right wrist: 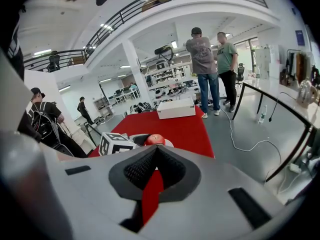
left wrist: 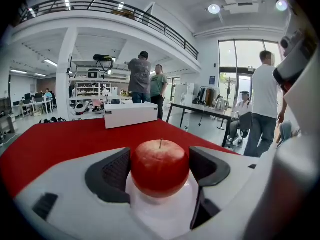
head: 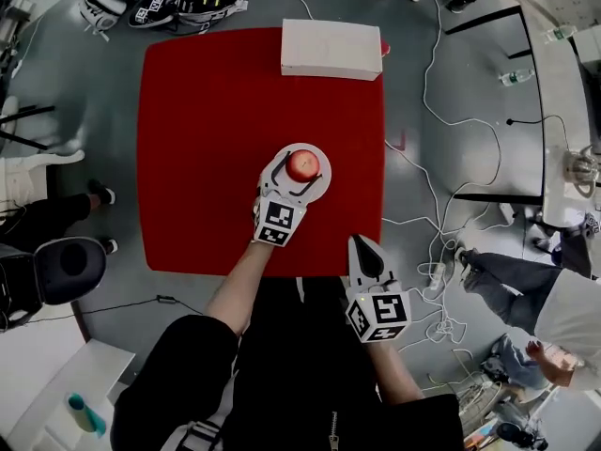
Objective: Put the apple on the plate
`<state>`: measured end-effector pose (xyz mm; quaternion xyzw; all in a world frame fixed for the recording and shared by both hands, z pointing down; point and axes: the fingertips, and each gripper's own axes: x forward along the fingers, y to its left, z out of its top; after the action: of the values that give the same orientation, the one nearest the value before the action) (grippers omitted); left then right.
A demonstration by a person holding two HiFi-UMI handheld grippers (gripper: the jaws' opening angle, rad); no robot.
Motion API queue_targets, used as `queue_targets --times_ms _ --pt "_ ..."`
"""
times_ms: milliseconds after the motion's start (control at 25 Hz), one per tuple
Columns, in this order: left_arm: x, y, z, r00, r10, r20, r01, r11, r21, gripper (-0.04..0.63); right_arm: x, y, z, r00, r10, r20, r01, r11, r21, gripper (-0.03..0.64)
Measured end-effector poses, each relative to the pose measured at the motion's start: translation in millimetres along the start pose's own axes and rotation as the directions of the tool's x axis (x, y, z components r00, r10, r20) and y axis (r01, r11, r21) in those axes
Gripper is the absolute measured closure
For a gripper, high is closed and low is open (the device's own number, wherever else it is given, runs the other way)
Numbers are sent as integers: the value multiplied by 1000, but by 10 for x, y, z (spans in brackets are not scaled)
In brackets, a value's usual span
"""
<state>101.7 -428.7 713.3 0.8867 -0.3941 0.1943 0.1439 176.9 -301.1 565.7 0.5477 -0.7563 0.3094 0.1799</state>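
A red apple (head: 302,164) sits upright on a small white plate (head: 320,189) near the middle of the red table (head: 197,139). My left gripper (head: 300,163) reaches over the plate from the near side, and its dark pads (left wrist: 112,176) press both sides of the apple (left wrist: 160,166), so it is shut on it. The plate (left wrist: 165,211) shows white beneath the fruit. My right gripper (head: 361,244) hangs shut and empty over the table's front right edge. From the right gripper (right wrist: 156,156) view, the apple (right wrist: 155,139) and the left gripper's marker cube (right wrist: 116,144) lie ahead.
A white box (head: 331,49) stands at the table's far edge. Cables (head: 441,205) trail over the grey floor to the right, beside a black-framed table (head: 554,92). Gear (head: 164,3) is piled on the floor at the back left. People (right wrist: 210,59) stand beyond the table.
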Motion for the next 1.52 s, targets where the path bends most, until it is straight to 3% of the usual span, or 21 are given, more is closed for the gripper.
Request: queue_targets --times_ms 160,520,960,1160,1240,1320,1480,1520 --pt "-30 -22 -10 1000 -14 10 14 1000 4 224 -9 -28 -42 1000 -3 -3 3 1000 5 609" --pt "-15 -123 -237 995 -61 -77 58 997 -42 221 18 78 12 1000 24 10 -24 1000 -4 609" --pt "-325 -36 -68 999 -6 -37 4 999 -43 212 -61 201 60 997 64 41 -62 997 -34 609" --pt "-700 -55 315 999 14 37 -12 999 -40 216 -48 331 209 991 123 60 -118 989 -85 609" --pt "-884 -92 525 997 7 76 -4 999 -36 259 -54 378 299 987 143 74 -135 985 -103 609" --pt "-1049 -163 695 994 -18 107 21 1000 -24 409 -71 417 395 983 163 89 -153 981 -117 609" --pt "-1369 -283 870 992 -26 121 26 1000 4 588 -136 523 536 973 200 112 -184 973 -140 609" --pt "-1456 -296 924 992 -14 122 13 1000 8 589 -155 556 565 971 209 118 -191 971 -147 609"
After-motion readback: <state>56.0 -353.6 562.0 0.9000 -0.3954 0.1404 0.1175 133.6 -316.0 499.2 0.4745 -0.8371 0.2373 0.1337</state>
